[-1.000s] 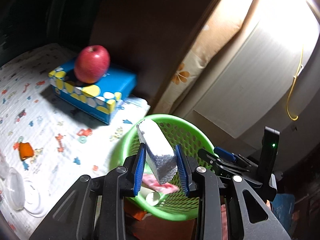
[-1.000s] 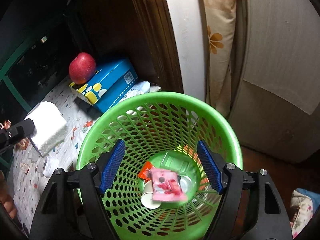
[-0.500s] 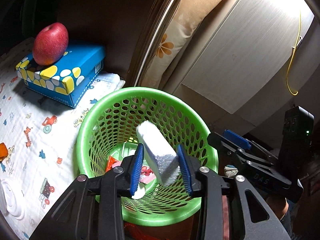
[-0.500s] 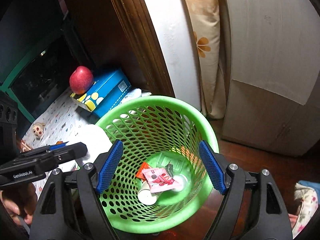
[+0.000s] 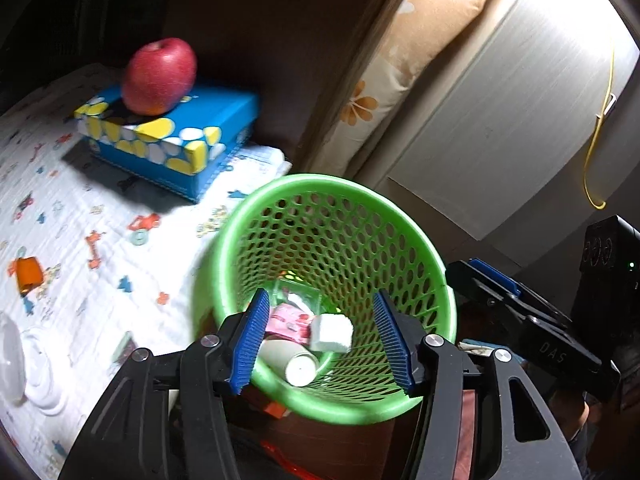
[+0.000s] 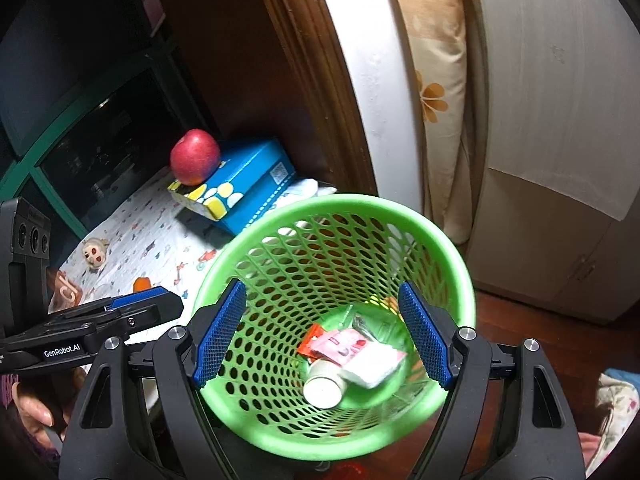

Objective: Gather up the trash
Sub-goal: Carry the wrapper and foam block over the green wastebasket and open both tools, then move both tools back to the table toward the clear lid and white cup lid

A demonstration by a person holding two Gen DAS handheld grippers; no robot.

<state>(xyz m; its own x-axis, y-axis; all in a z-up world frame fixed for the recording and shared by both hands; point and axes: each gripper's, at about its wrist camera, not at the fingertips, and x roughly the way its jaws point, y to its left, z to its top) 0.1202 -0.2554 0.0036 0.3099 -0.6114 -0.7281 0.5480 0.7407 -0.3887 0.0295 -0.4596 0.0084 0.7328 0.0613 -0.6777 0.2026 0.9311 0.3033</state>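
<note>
A red apple (image 5: 159, 76) sits atop a blue tissue box (image 5: 172, 140) on a cartoon-printed cloth (image 5: 80, 220).

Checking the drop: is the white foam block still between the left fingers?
No, the foam block lies inside the green basket, clear of the opening left fingers.

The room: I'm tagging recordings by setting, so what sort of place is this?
Probably a bedroom at home: a flowered pillow against a wardrobe, a child's printed bed cover, and a tissue box with an apple on it.
</note>
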